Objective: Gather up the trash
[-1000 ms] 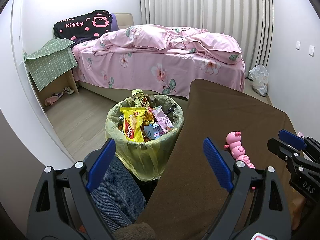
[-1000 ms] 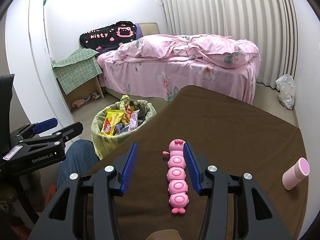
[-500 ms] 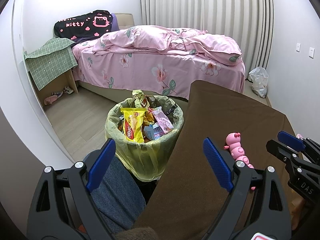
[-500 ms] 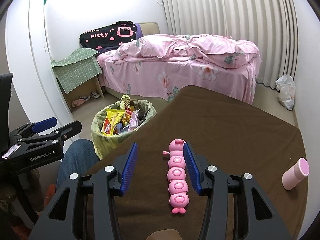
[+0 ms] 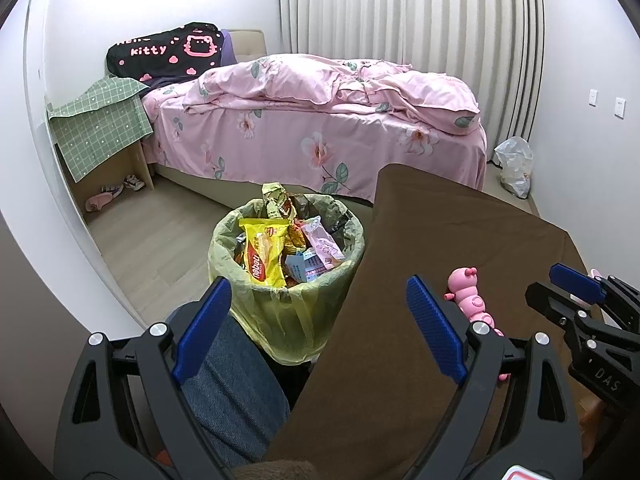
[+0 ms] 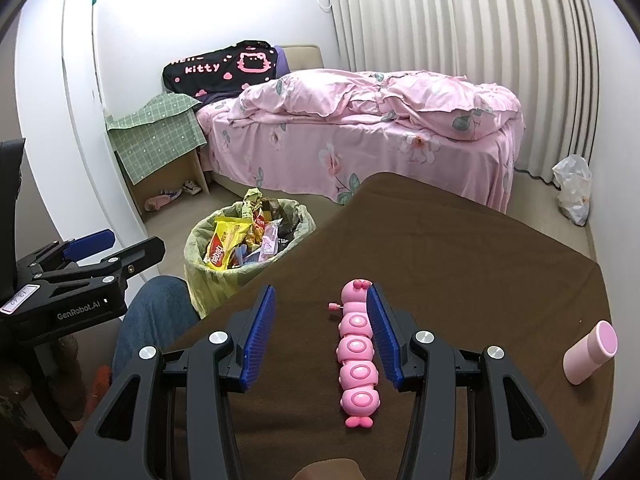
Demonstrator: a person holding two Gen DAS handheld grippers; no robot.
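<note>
The bin [image 5: 286, 280] stands on the floor just off the table's [image 6: 460, 264] left edge, lined with a yellow-green bag [image 5: 280, 320]. It is packed to the rim with wrappers: a yellow snack pack [image 5: 264, 254] at the front, a pink wrapper [image 5: 322, 242] beside it, a pale blue packet [image 5: 306, 266] below that, and a crumpled green-and-white wrapper [image 5: 274, 200] sticking up at the back. Darker wrappers sit behind; their print cannot be read.

The left gripper [image 5: 318, 326] hangs over the gap between the bin and the table edge, jaws wide and empty, with a jeans-clad knee [image 5: 236, 384] under it.

The right gripper [image 6: 322, 334] is over the table's near edge, jaws wide. The pink caterpillar toy [image 6: 358, 356] lies lengthwise between them, against the right pad; whether they touch cannot be told. The left pad is well clear.

A pink cylinder [image 6: 590, 354] lies on its side near the table's right edge. A white plastic bag [image 6: 574, 188] sits on the floor by the curtain, contents unclear.
</note>
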